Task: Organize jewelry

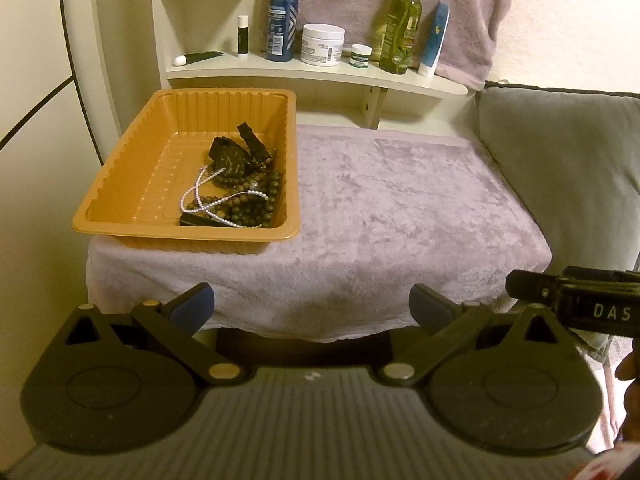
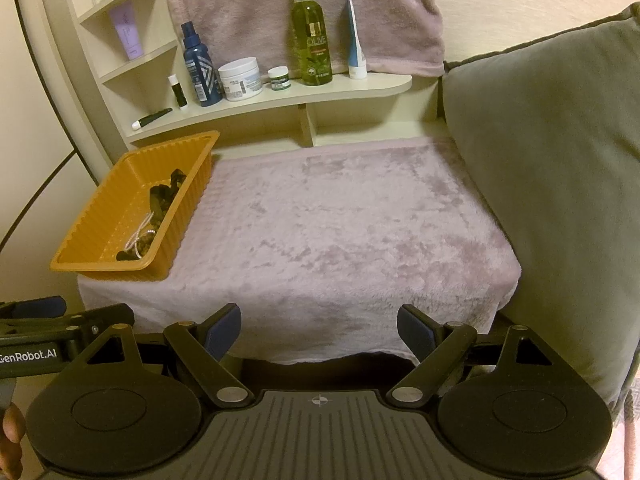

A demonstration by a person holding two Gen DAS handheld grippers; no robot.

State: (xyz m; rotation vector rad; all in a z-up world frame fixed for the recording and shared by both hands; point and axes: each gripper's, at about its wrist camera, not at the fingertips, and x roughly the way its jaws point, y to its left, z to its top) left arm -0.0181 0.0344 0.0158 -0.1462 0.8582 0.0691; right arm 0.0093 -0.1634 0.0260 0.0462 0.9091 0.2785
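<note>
Left gripper (image 1: 312, 308) jaws spread wide, holding nothing, right gripper (image 2: 319, 330) likewise wide and unloaded, both short of the towel-covered table (image 1: 400, 208), jewelry tangle of dark wooden beads, pearl strand, black watch (image 1: 236, 184) in orange ribbed plastic tray (image 1: 120, 184) at table's left.

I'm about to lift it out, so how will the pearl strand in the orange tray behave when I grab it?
The pearl strand will likely hang limp, since it lies in loose curves. It crosses the dark beads and may drag them along. Its small round beads could slip between the pads, so pinch firmly.
</note>
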